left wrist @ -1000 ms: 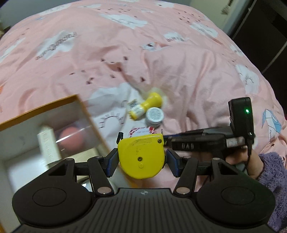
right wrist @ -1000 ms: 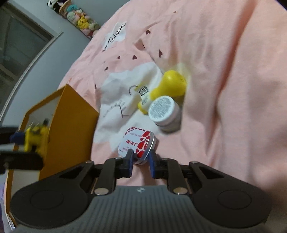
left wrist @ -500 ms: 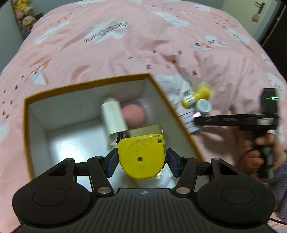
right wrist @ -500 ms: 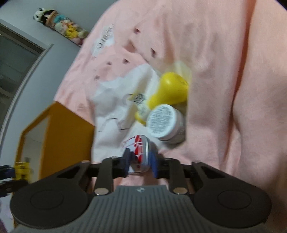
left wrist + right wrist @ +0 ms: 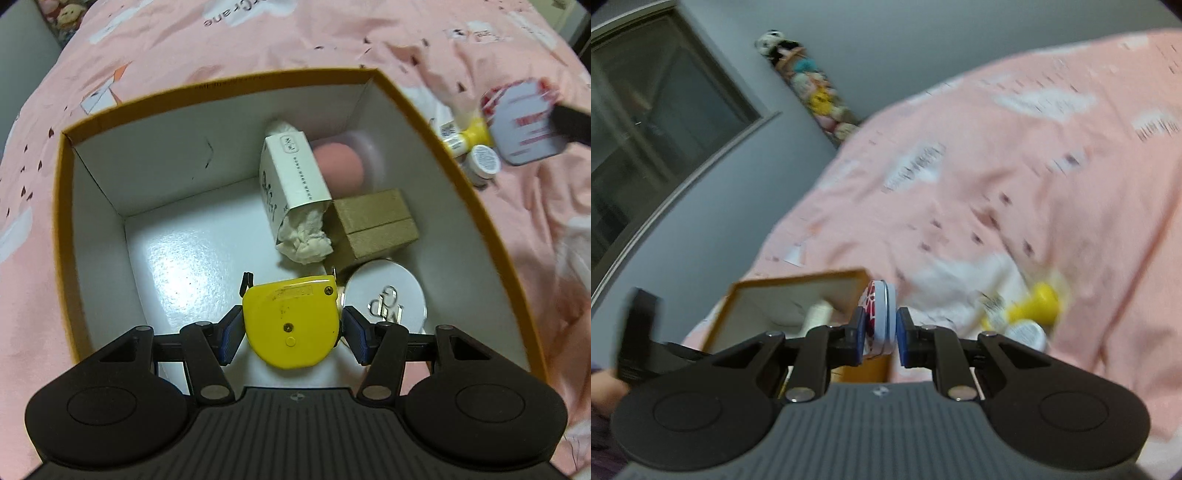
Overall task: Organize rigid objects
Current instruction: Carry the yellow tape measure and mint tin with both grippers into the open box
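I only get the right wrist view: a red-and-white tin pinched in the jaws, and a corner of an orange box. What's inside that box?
Observer: A white carton with crumpled tissue spilling out lies in the box, against a pink ball.
Operator: What has the other hand got?
Observer: The left gripper holds a yellow tape measure over the open box.
Operator: Anything close to it?
Observer: A round white compact lies on the box floor, just right of it.

Black ribbed gripper body — blue pads, silver screws, round bosses
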The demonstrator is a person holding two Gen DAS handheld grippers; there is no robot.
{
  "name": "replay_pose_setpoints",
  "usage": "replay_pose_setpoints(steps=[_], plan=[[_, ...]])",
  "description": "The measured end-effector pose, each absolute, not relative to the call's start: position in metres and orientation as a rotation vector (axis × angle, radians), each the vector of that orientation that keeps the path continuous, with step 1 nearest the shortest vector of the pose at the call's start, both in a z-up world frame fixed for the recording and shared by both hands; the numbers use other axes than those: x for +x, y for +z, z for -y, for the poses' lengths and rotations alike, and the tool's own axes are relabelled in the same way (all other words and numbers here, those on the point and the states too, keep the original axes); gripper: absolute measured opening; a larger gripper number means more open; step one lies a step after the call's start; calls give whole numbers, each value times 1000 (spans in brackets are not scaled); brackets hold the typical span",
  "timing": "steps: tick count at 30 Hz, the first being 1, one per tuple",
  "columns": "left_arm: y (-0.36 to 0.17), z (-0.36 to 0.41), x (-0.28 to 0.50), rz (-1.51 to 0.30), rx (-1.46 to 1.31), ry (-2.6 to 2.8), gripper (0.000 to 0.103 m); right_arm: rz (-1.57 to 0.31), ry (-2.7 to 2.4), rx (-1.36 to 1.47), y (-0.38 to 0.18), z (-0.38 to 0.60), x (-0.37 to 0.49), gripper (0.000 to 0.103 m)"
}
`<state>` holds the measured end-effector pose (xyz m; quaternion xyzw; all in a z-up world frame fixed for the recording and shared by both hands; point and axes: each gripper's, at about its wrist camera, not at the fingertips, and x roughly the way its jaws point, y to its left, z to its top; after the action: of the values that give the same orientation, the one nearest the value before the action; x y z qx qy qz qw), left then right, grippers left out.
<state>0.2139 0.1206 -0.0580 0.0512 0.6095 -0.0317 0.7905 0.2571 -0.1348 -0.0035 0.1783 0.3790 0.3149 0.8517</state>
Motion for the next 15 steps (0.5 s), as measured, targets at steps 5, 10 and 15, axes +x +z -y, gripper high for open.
replay_pose_setpoints(steps=[5, 10, 15], plan=[[-73, -128, 222, -1326, 73, -36, 65, -794, 746, 292, 13, 98, 251, 16], [-84, -134, 230, -1355, 24, -23, 65, -839, 771, 236, 5, 67, 252, 16], [-88, -137, 236, -1355, 3, -21, 66, -873, 796, 202, -5, 43, 255, 16]])
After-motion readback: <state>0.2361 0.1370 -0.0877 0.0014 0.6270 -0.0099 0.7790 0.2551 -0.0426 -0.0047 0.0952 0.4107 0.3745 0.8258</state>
